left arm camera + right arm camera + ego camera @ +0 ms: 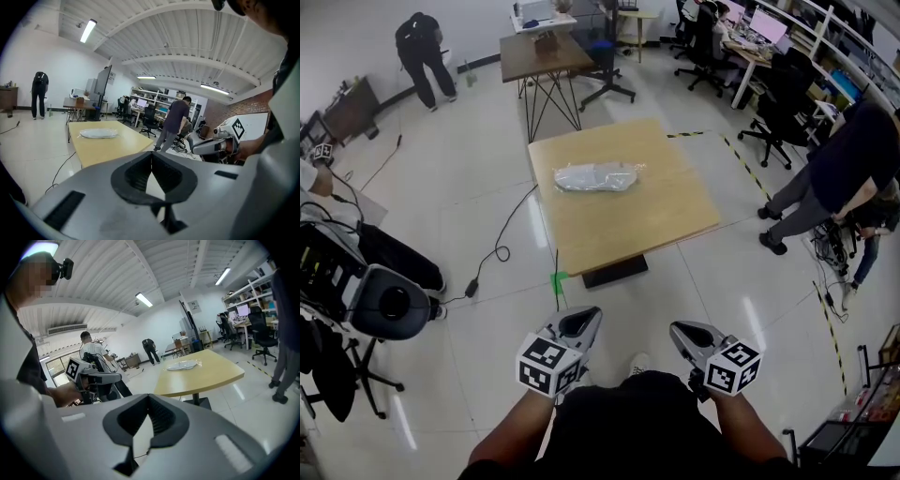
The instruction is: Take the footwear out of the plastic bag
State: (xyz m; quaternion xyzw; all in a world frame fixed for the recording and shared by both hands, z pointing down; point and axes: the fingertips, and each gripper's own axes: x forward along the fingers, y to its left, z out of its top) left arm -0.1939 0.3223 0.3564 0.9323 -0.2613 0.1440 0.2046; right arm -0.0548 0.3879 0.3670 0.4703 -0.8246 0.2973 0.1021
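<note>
Clear plastic bag [598, 176] lies far on the wooden table [656, 225]; step closer, then open your left gripper [580, 322] and right gripper [683, 331] (both closed, empty) before reaching.

Bright overhead tube lights [88, 30], fisheye edges

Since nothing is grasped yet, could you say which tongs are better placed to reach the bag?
Probably left: the left tongs and right tongs are shut, empty, short of the table; the bag lies leftward.
</note>
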